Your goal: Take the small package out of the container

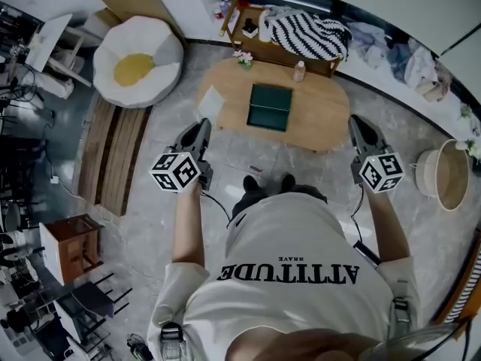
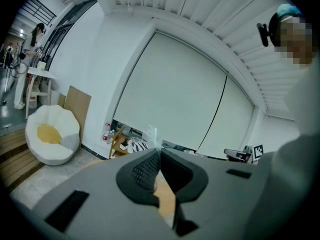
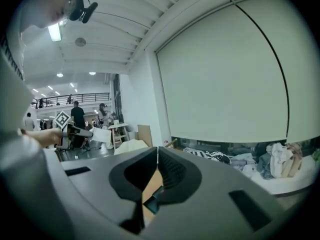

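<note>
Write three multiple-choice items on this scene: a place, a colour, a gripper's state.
1. The dark container lies:
A) on the wooden table
B) on the floor
C) on a stool

2. The beanbag's centre patch is:
A) red
B) yellow
C) blue

3. The left gripper's jaws are:
A) wide apart
B) clamped on a bottle
C) together, empty

Answers: 1 A, it sits mid-tabletop; 2 B, a yellow patch on white; 3 C, its own view shows the jaws meeting with nothing between.

The container (image 1: pixel 270 107) is a dark green, square box. It lies flat near the middle of the oval wooden table (image 1: pixel 323 119). I cannot tell what is inside.
</note>
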